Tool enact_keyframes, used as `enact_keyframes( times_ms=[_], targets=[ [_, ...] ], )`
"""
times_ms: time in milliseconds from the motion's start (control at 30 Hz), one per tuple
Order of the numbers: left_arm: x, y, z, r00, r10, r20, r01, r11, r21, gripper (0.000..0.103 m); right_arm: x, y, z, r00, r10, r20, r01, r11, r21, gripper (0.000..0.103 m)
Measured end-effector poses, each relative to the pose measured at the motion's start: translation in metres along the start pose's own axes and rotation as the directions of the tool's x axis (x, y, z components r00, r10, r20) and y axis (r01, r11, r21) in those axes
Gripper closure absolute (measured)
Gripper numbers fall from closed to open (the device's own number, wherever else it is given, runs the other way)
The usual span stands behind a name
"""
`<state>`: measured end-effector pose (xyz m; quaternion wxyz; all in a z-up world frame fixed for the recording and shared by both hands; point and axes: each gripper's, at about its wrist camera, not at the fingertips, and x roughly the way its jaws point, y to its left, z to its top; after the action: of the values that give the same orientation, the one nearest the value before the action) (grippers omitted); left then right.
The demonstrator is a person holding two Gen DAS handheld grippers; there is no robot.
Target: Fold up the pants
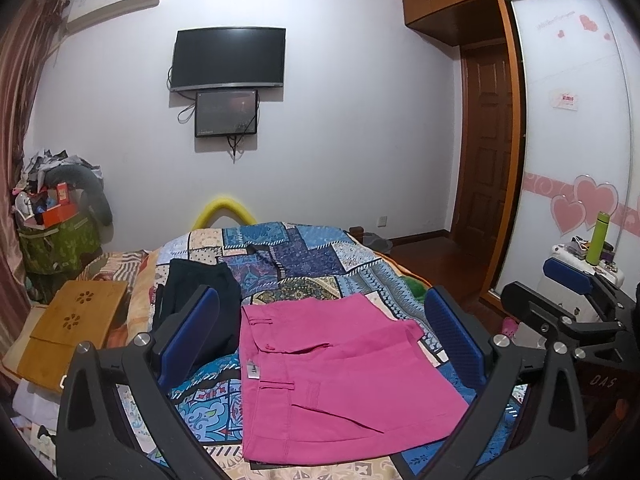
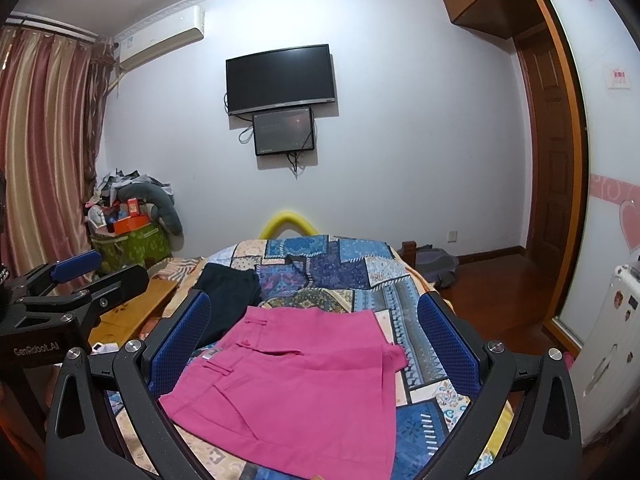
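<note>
Here: folded pink pants (image 1: 340, 376) flat, waistband facing left.

Bed with two garments lying on its patchwork cover

We see a bed (image 1: 312, 248) spread with a patchwork cover (image 2: 360, 264) of blue, purple and cream printed blocks, reaching away toward the far wall. Flat on the near part of the cover lie the pink pants (image 1: 340, 372), folded into a broad rectangle, belt loops and a small white label showing along the waistband edge. Just beside them, toward the left and farther back, a dark garment (image 1: 200, 300) lies in a rumpled heap on the same cover. We also make out a thin dark cord (image 1: 264, 254) lying on the cover farther back, well apart from the pants.
</note>
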<state>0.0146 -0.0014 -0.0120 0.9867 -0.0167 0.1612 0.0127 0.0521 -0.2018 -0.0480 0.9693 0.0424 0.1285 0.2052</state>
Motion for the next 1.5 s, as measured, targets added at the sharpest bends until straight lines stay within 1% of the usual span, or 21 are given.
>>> enact_keyframes(
  times_ms=[100,267,367,467,567,633,800,833,867,933,967,1000,1100,1133,1200,1267,1333,1400,1433,1467,1500],
  targets=[
    [0.014,0.006,-0.001,1.000,-0.005,-0.029,0.005,1.000,-0.013,0.000,0.008,-0.005,-0.003,1.000,-0.004,-0.019,0.005,1.000,0.016,0.000],
    [0.051,0.023,-0.006,0.995,0.021,-0.102,-0.023,0.999,-0.024,0.000,0.033,-0.022,-0.013,0.997,-0.017,-0.078,0.021,0.998,0.052,0.000],
    [0.077,0.033,-0.011,0.988,0.052,-0.147,-0.054,0.998,-0.011,0.000,0.049,-0.032,-0.020,0.993,-0.011,-0.117,0.020,0.997,0.072,0.000],
    [0.106,0.045,-0.018,0.976,0.073,-0.203,-0.078,0.997,-0.015,0.000,0.061,-0.041,-0.026,0.988,-0.017,-0.151,0.030,0.996,0.082,0.000],
    [0.137,0.059,-0.026,0.960,0.078,-0.267,-0.091,0.995,-0.035,0.000,0.077,-0.050,-0.033,0.982,-0.031,-0.188,0.045,0.997,0.068,0.003],
    [0.158,0.070,-0.031,0.947,0.085,-0.309,-0.102,0.994,-0.039,0.005,0.086,-0.055,-0.036,0.976,-0.038,-0.217,0.051,0.997,0.057,0.006],
    [0.202,0.086,-0.048,0.906,0.106,-0.410,-0.126,0.992,-0.022,0.013,0.111,-0.069,-0.044,0.960,-0.034,-0.279,0.046,0.998,0.038,0.010],
    [0.213,0.091,-0.052,0.894,0.103,-0.435,-0.126,0.992,-0.022,0.016,0.118,-0.073,-0.047,0.955,-0.030,-0.296,0.044,0.998,0.040,0.010],
    [0.219,0.093,-0.055,0.886,0.101,-0.453,-0.125,0.992,-0.023,0.018,0.125,-0.075,-0.047,0.949,-0.024,-0.314,0.039,0.998,0.041,0.012],
    [0.235,0.101,-0.062,0.859,0.098,-0.503,-0.129,0.991,-0.027,0.023,0.136,-0.081,-0.052,0.938,-0.013,-0.346,0.028,0.999,0.039,0.013],
    [0.241,0.104,-0.066,0.846,0.098,-0.524,-0.132,0.991,-0.028,0.024,0.142,-0.085,-0.055,0.932,-0.008,-0.364,0.024,0.999,0.037,0.013],
    [0.244,0.106,-0.068,0.837,0.095,-0.538,-0.131,0.991,-0.028,0.027,0.148,-0.088,-0.057,0.926,-0.003,-0.378,0.018,0.999,0.036,0.013],
    [0.259,0.114,-0.077,0.803,0.087,-0.590,-0.127,0.992,-0.027,0.033,0.164,-0.097,-0.065,0.900,0.018,-0.435,-0.003,0.999,0.036,0.015],
    [0.265,0.117,-0.080,0.788,0.079,-0.611,-0.120,0.992,-0.026,0.035,0.171,-0.100,-0.068,0.889,0.032,-0.456,-0.014,0.999,0.041,0.015],
    [0.270,0.120,-0.085,0.769,0.057,-0.637,-0.103,0.994,-0.035,0.037,0.181,-0.106,-0.075,0.864,0.061,-0.499,-0.037,0.998,0.060,0.016],
    [0.278,0.123,-0.090,0.748,0.031,-0.663,-0.089,0.995,-0.054,0.043,0.189,-0.112,-0.084,0.834,0.093,-0.544,-0.059,0.995,0.079,0.018],
    [0.284,0.123,-0.093,0.729,0.009,-0.684,-0.074,0.995,-0.066,0.054,0.199,-0.115,-0.091,0.809,0.110,-0.578,-0.068,0.993,0.094,0.022],
    [0.286,0.121,-0.095,0.719,-0.005,-0.695,-0.061,0.996,-0.070,0.059,0.207,-0.117,-0.096,0.785,0.124,-0.607,-0.071,0.991,0.111,0.026],
    [0.287,0.119,-0.094,0.718,-0.007,-0.696,-0.051,0.997,-0.064,0.061,0.209,-0.118,-0.099,0.775,0.129,-0.619,-0.071,0.990,0.118,0.029],
    [0.288,0.116,-0.093,0.720,-0.008,-0.694,-0.044,0.997,-0.057,0.062,0.211,-0.119,-0.101,0.768,0.130,-0.627,-0.068,0.990,0.121,0.031],
    [0.288,0.114,-0.092,0.722,-0.009,-0.692,-0.037,0.998,-0.051,0.062,0.211,-0.120,-0.102,0.764,0.130,-0.632,-0.068,0.990,0.121,0.035]
  ],
)
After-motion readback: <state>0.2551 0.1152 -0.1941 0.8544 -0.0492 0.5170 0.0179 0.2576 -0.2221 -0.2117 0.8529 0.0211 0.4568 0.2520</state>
